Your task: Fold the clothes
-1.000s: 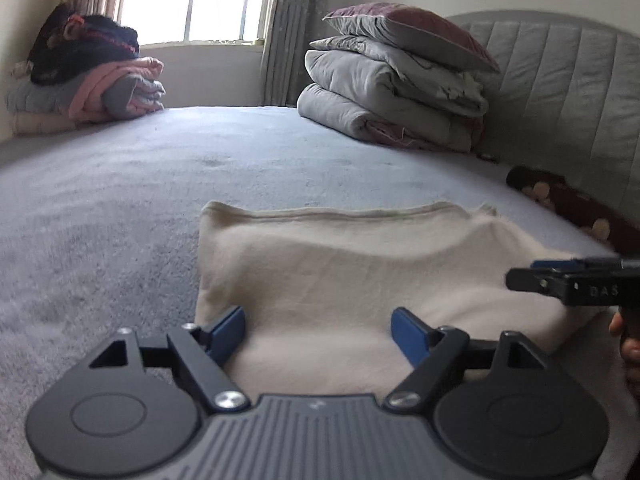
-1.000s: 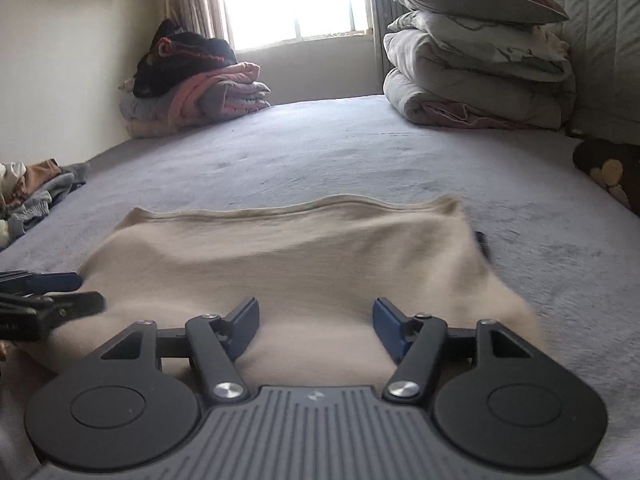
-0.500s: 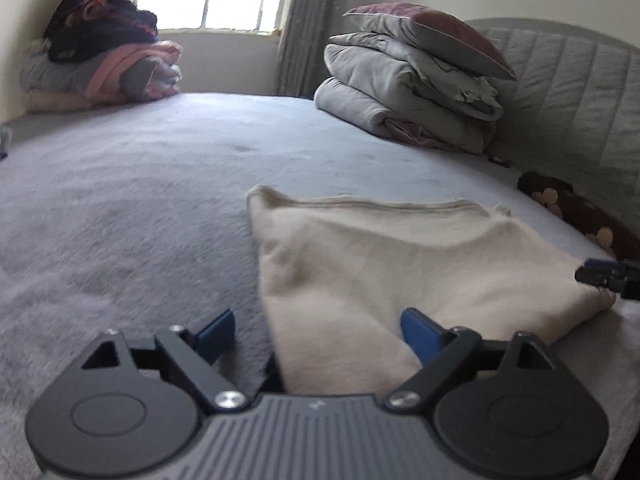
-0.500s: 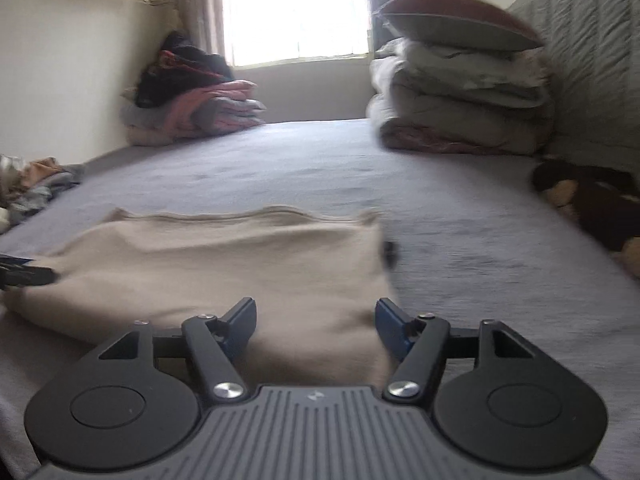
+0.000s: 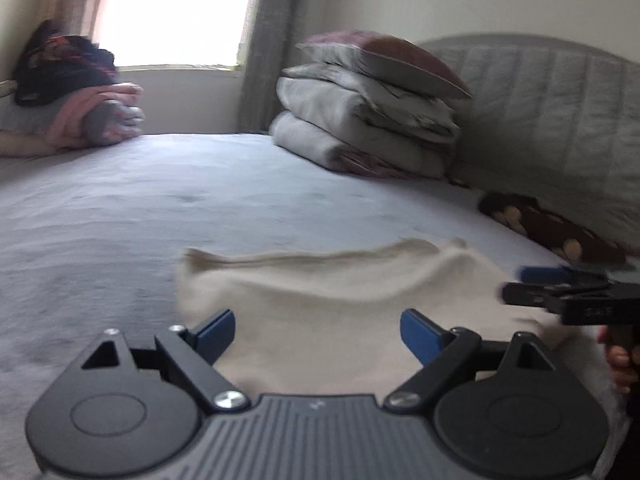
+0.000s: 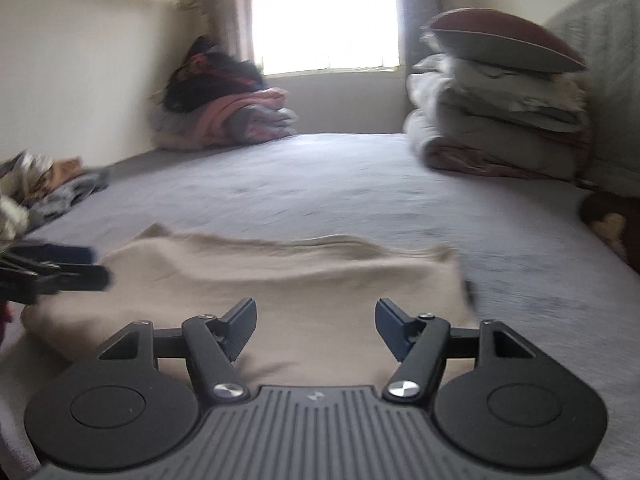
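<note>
A cream folded garment (image 5: 332,304) lies flat on the grey bed (image 5: 160,200); it also shows in the right wrist view (image 6: 304,280). My left gripper (image 5: 318,332) is open and empty, held over the garment's near left part. My right gripper (image 6: 316,322) is open and empty over the garment's near right part. The right gripper shows side-on at the right in the left wrist view (image 5: 560,292). The left gripper shows at the left edge of the right wrist view (image 6: 52,272). Both views are motion-blurred.
Stacked grey duvets and a maroon pillow (image 5: 372,116) lie by the padded headboard (image 5: 560,128). A pile of folded clothes (image 5: 76,96) sits near the window. A dark patterned item (image 5: 548,228) lies at the right. Loose clothes (image 6: 44,188) lie at the bed's left edge.
Both grippers swung back toward each other over the garment after moving apart to its ends. The garment's far edge is now rippled. Both stay open.
</note>
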The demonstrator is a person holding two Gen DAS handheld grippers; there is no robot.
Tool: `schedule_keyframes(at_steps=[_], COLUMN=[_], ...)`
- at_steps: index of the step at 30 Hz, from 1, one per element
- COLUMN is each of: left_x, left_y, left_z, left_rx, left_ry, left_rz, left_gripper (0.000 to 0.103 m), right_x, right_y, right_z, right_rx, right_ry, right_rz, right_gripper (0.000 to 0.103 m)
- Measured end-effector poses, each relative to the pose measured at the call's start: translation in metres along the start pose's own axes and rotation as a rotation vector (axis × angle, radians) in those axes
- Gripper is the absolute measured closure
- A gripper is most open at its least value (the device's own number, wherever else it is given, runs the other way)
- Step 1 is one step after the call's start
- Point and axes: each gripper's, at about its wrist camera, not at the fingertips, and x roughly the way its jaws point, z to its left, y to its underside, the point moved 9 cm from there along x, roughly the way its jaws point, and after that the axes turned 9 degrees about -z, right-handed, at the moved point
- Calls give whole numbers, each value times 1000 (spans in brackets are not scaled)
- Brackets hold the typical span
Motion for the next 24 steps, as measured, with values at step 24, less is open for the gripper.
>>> schedule_keyframes(at_steps=[24], left_x=[46], left_y=[-6], left_z=[-37], left_rx=[-76], left_ry=[251], left_rz=[173], left_gripper=[39], right_x=[47], right_y=[-28], right_z=[2], right_rx=[-22], right_ry=[-89], right_rz=[159], right_gripper=[35])
